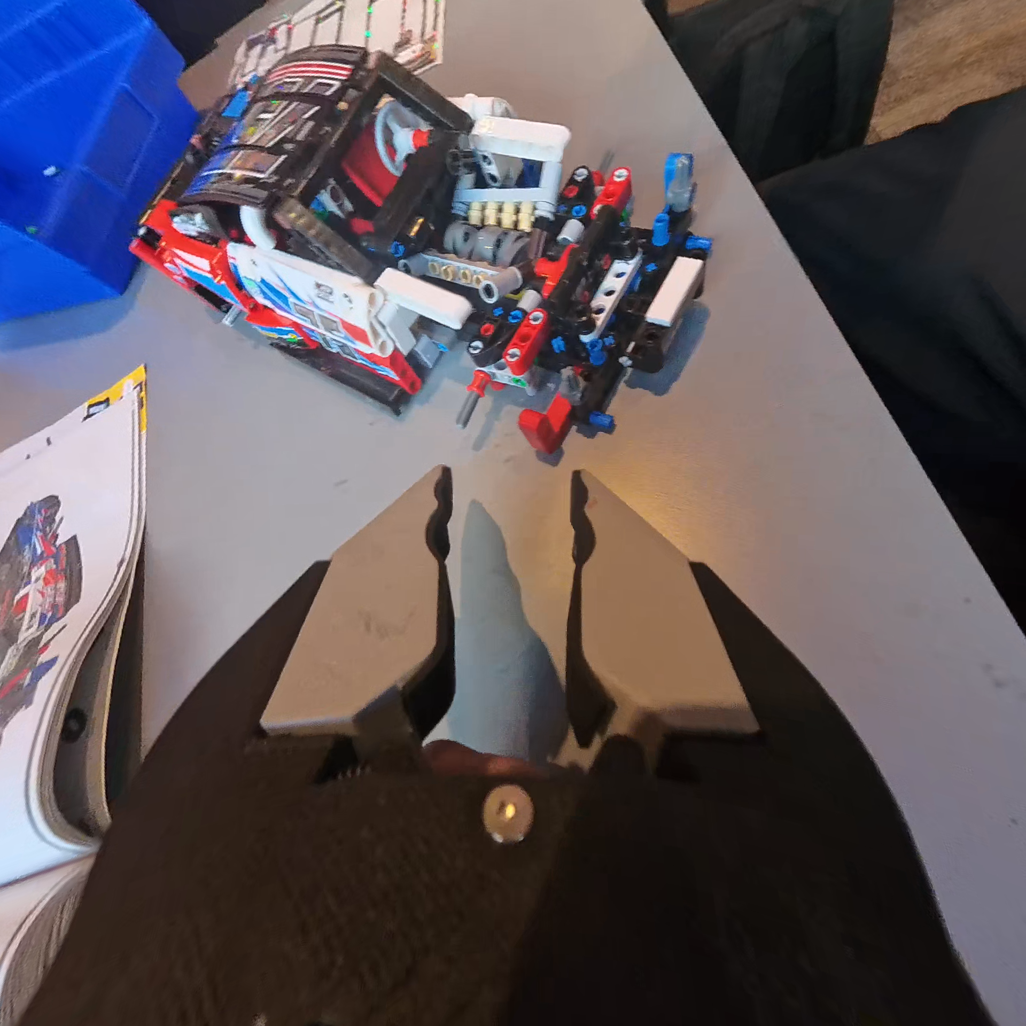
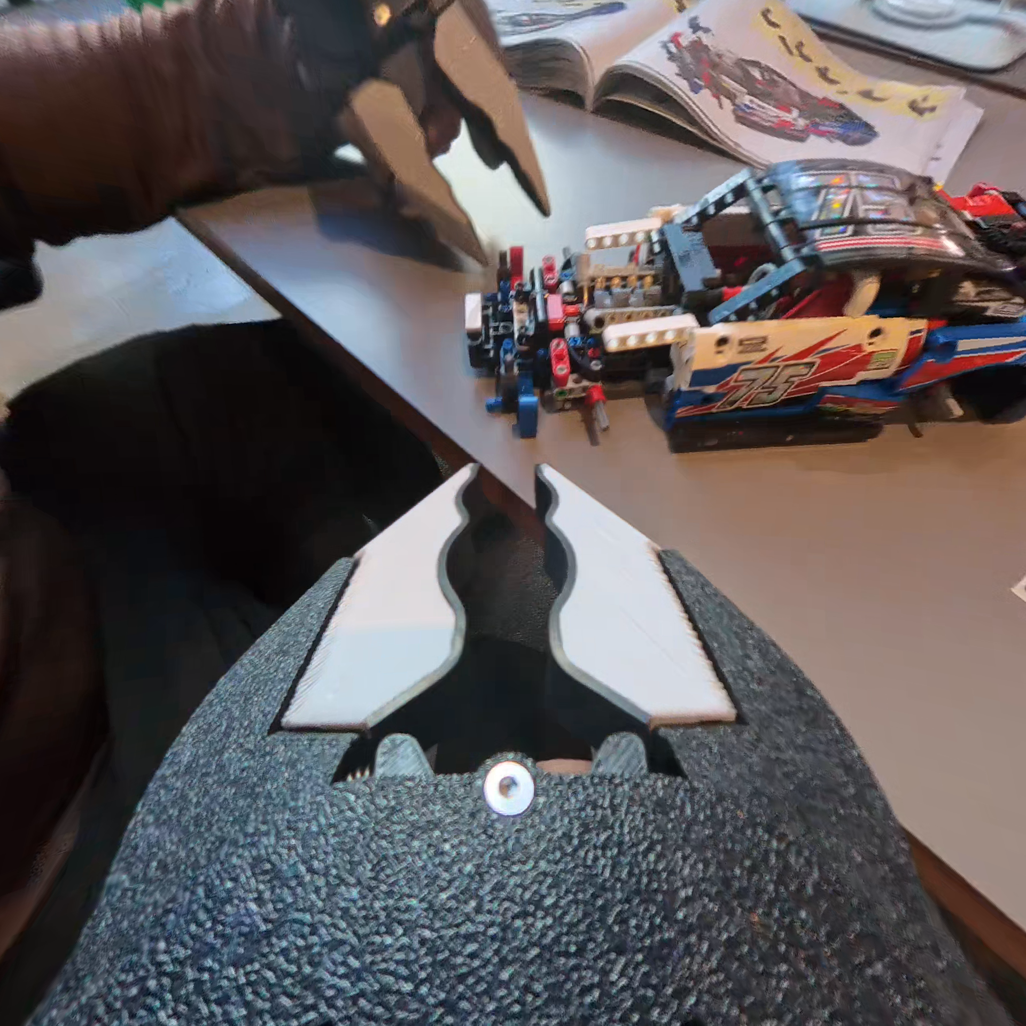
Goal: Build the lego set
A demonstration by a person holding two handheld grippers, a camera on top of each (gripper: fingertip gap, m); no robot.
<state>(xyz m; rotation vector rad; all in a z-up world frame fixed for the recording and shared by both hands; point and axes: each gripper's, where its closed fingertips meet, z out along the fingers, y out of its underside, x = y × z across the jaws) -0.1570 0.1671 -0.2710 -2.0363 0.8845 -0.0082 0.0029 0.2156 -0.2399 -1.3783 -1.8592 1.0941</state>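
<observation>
Both pairs of fingers are parted and hold nothing. The left gripper [image 1: 509, 477] hovers over bare surface [image 1: 277, 472] with a moderate gap between its tips, pointed at the exposed front end of the lego car [image 1: 388, 222]; in the right wrist view its tips [image 2: 513, 233] hang just beside that front frame, blurred, so whether they touch it cannot be told. The right gripper [image 2: 506, 472] has a narrower gap and sits back at the surface edge, well apart from the model.

The car lies on the surface, bodywork and roof fitted, with the front chassis [image 1: 599, 311] an open lattice of red, black and blue beams and pins. A small red piece [image 1: 547, 425] sits at the near corner of that frame; whether it is attached cannot be told. An open instruction book [image 1: 66, 555] lies to the left, a blue bin [image 1: 72, 166] behind the model.

Risks, as I judge them: the car has no visible wheels at the front and rests unbraced, so a push from the left fingers alone could slide or twist it. Protruding pins and axles at the front could pop loose if knocked.
</observation>
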